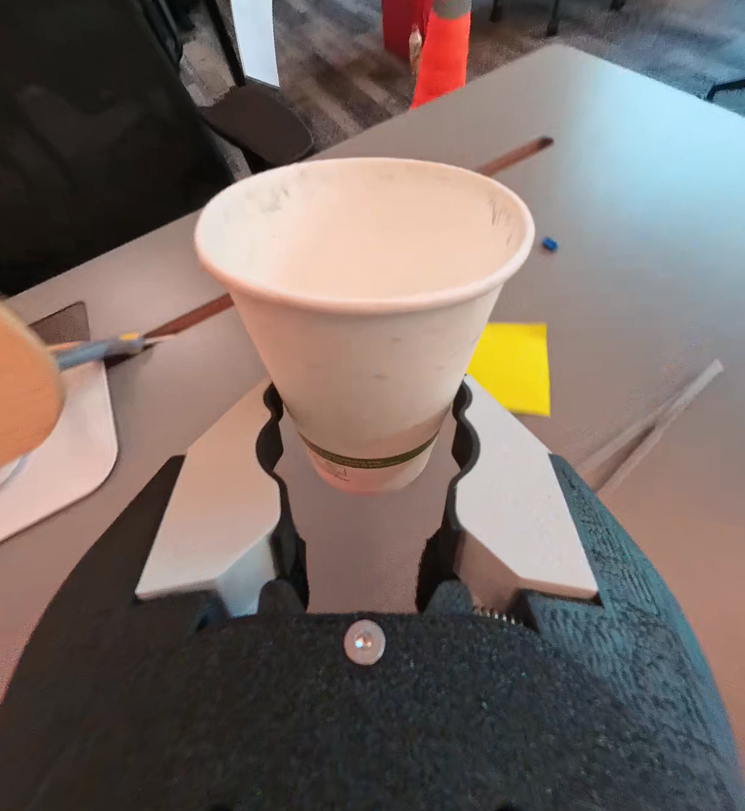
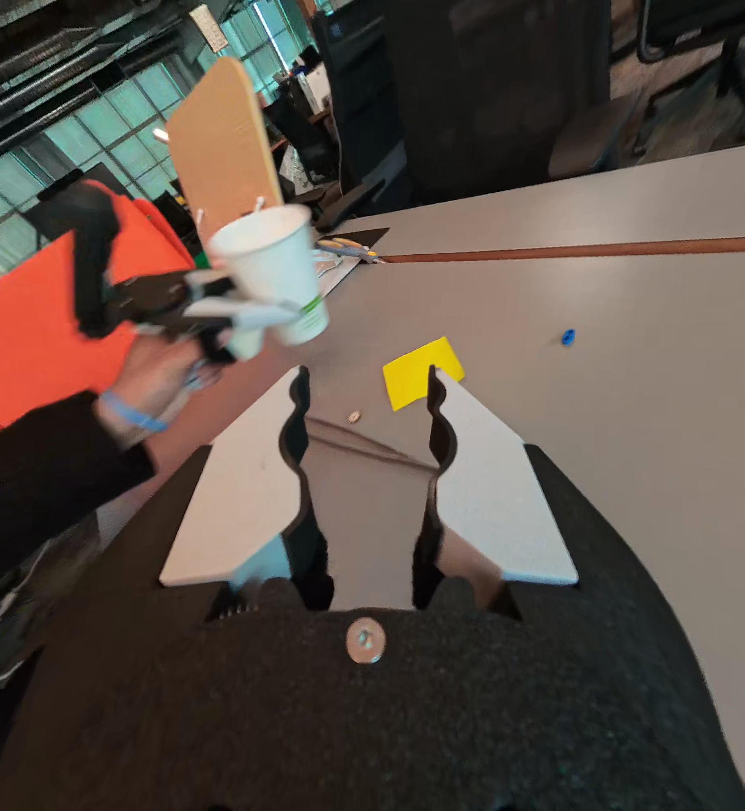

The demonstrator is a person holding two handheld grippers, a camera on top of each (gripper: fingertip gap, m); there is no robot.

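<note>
My left gripper (image 1: 368,395) clamps a white paper cup (image 1: 361,307) above the grey table (image 1: 625,175) | my right gripper (image 2: 366,382) gapes empty | yellow note (image 2: 410,373) beyond its tips (only the right view shows my hand (image 2: 160,377)).

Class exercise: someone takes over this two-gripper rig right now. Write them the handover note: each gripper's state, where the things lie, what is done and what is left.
Left gripper: shut on the white paper cup, gripping its lower body; cup upright, empty, held above the grey table.
Right gripper: open, holding nothing, over the table just short of the yellow note.
On the table: a small blue piece far right, two thin sticks, scissors at the back by the cardboard panel.
Done: cup lifted. Left: no goal was given, so that cannot be said.
</note>
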